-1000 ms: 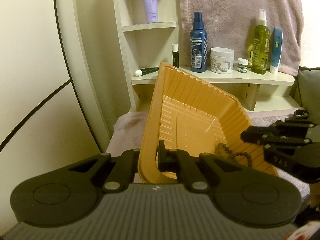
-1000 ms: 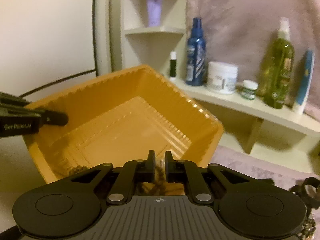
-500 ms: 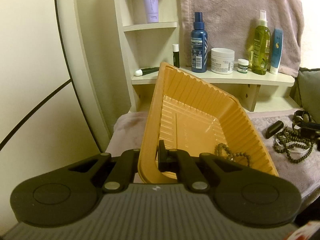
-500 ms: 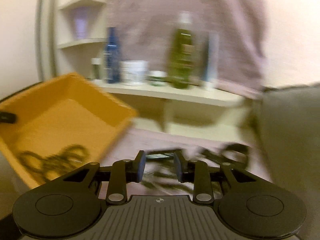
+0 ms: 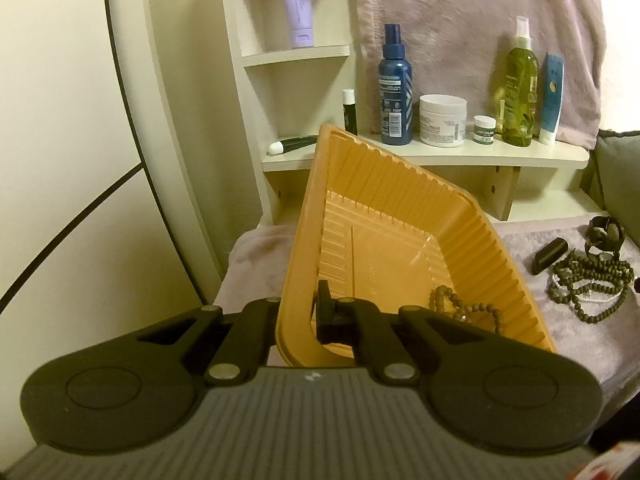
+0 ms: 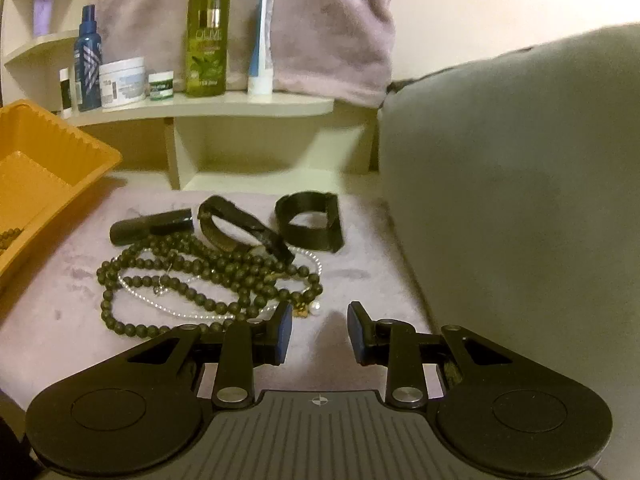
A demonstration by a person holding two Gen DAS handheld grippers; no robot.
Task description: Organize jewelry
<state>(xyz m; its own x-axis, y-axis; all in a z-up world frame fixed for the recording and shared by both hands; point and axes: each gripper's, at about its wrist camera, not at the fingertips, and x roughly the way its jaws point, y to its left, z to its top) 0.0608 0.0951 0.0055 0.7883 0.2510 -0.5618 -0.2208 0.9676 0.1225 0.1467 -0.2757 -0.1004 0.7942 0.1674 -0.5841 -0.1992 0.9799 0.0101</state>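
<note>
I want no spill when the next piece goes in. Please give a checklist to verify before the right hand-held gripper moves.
1. Left hand-held gripper shut on tray wall: ok.
2. Beads lie inside the tray: ok.
3. Tray level: not ok, tilted.
4. Right hand-held gripper open and empty: ok.
5. Necklace pile free to lift singly: not ok, strands tangled.
6. Fingers aligned on a piece: cannot tell.
</note>
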